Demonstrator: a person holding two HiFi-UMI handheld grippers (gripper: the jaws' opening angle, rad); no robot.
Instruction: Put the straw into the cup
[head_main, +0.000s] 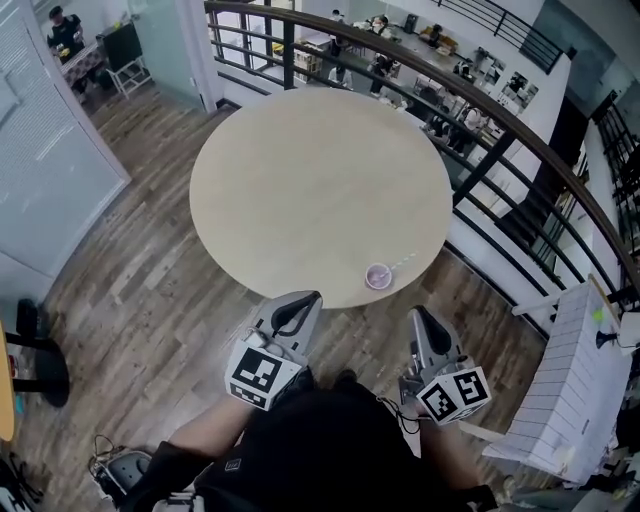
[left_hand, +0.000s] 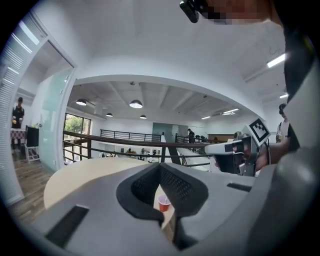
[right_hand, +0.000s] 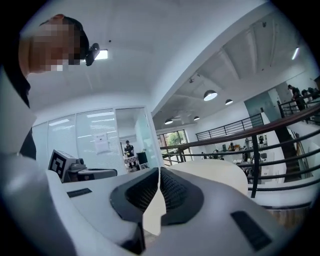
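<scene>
Two grippers are held off the near edge of the round table (head_main: 300, 180), the left gripper (head_main: 298, 306) and the right gripper (head_main: 421, 322), each with its jaws closed tip to tip on nothing. The cup (head_main: 378, 276) stands upright close to the table's near-right rim, and the straw (head_main: 402, 263) lies flat just beside it, nearer the rim. Most of the tabletop beyond them is bare, while a dark railing (head_main: 520, 130) curves close round the table's far and right sides.

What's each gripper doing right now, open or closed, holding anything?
Left gripper: closed, empty.
Right gripper: closed, empty.
</scene>
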